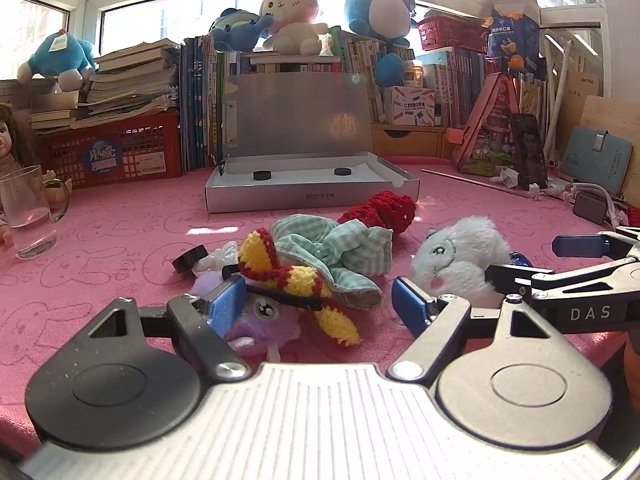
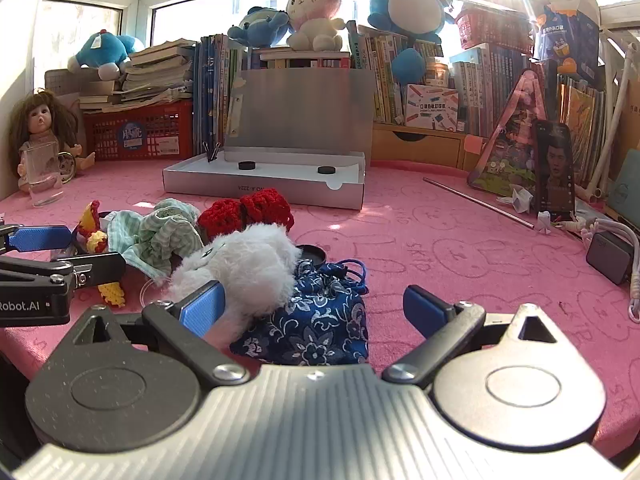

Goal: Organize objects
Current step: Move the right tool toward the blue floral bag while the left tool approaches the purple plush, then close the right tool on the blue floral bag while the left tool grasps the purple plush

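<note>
A heap of soft things lies on the pink cloth (image 1: pixel 120 240). My left gripper (image 1: pixel 320 306) is open, its blue pads on either side of a purple plush (image 1: pixel 260 316) and a yellow and red crochet piece (image 1: pixel 296 280). Behind these lie a green checked cloth (image 1: pixel 340 248) and a red crochet piece (image 1: pixel 384 210). My right gripper (image 2: pixel 312 308) is open around a blue floral pouch (image 2: pixel 320 320), and a white fluffy plush (image 2: pixel 244 268) rests against its left pad. An open silver box (image 1: pixel 312 196) with two black discs inside stands farther back.
A glass mug (image 1: pixel 28 212) and a doll (image 2: pixel 40 128) are at the left. Books, a red crate (image 1: pixel 116 152) and plush toys line the back. At the right lie a metal rod (image 2: pixel 480 202), a phone (image 2: pixel 554 168) and a charger (image 2: pixel 610 258). A black disc (image 1: pixel 188 260) lies by the heap.
</note>
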A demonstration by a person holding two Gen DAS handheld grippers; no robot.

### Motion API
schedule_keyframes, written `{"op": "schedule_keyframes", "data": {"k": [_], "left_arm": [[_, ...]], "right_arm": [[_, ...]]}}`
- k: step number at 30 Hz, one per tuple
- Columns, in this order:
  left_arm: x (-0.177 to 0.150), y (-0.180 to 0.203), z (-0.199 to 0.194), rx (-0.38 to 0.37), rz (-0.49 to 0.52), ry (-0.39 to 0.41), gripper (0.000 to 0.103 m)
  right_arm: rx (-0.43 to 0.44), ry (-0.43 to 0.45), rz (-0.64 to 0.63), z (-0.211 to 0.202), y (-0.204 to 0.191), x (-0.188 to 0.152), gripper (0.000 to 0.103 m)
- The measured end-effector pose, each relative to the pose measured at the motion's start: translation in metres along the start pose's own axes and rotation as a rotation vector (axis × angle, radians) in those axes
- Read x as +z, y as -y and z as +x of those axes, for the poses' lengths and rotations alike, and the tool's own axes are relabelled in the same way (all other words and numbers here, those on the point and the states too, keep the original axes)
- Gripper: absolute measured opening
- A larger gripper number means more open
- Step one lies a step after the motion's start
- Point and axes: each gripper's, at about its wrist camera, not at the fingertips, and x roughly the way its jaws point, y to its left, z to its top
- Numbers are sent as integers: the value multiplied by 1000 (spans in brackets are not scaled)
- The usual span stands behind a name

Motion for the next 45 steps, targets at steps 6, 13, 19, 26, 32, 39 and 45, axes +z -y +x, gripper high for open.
{"op": "schedule_keyframes", "data": {"k": [6, 13, 19, 26, 32, 39, 45], "left_arm": [[0, 0, -8, 4, -6, 6, 83], [4, -7, -19, 54, -5, 51, 83], [3, -21, -17, 113, 0, 21, 82], [-7, -27, -4, 154, 19, -66, 82], [-10, -22, 7, 163, 65, -92, 82], [-7, -19, 23, 178, 73, -90, 82], [-4, -19, 34, 186, 79, -103, 82]], "right_arm": [[5, -2, 6, -1, 0, -1, 99], [13, -9, -2, -3, 1, -4, 99], [13, -27, -48, -6, -1, -11, 99], [5, -42, -67, -1, -4, -13, 99], [-5, -45, -95, 10, -12, -10, 99], [-18, -67, -94, 20, -13, -8, 99], [-24, -84, -77, 29, -11, -5, 99]]}}
